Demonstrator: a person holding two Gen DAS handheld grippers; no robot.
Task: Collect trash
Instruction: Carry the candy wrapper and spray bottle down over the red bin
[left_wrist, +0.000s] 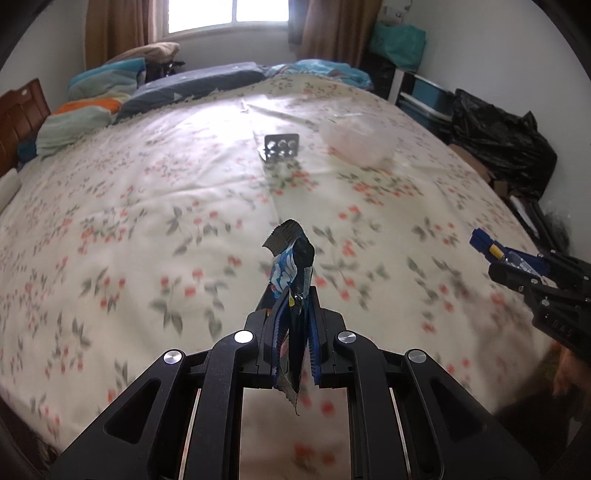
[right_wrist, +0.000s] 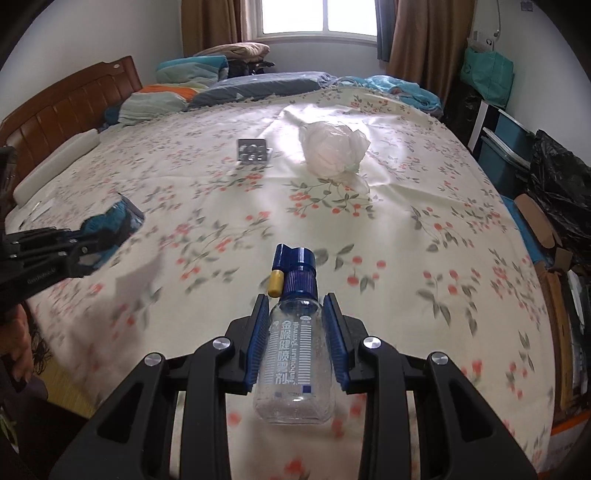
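My left gripper (left_wrist: 295, 299) is shut on a crumpled blue snack wrapper (left_wrist: 290, 258) and holds it above the floral bedsheet (left_wrist: 147, 192). My right gripper (right_wrist: 297, 306) is shut on a clear spray bottle (right_wrist: 295, 350) with a blue cap, also above the bed. Each gripper shows in the other's view: the right gripper (left_wrist: 506, 264) at the right edge, the left gripper (right_wrist: 85, 251) at the left edge. A silver pill blister pack (left_wrist: 281, 146) (right_wrist: 253, 150) and a crumpled white plastic bag (left_wrist: 356, 142) (right_wrist: 334, 147) lie further up the bed.
Pillows and folded bedding (right_wrist: 192, 85) sit at the far end under the window. A wooden headboard (right_wrist: 66, 110) runs along the left. A black bin bag (left_wrist: 498, 140) (right_wrist: 561, 184), cardboard boxes (right_wrist: 546, 236) and storage bins (right_wrist: 513, 147) stand right of the bed.
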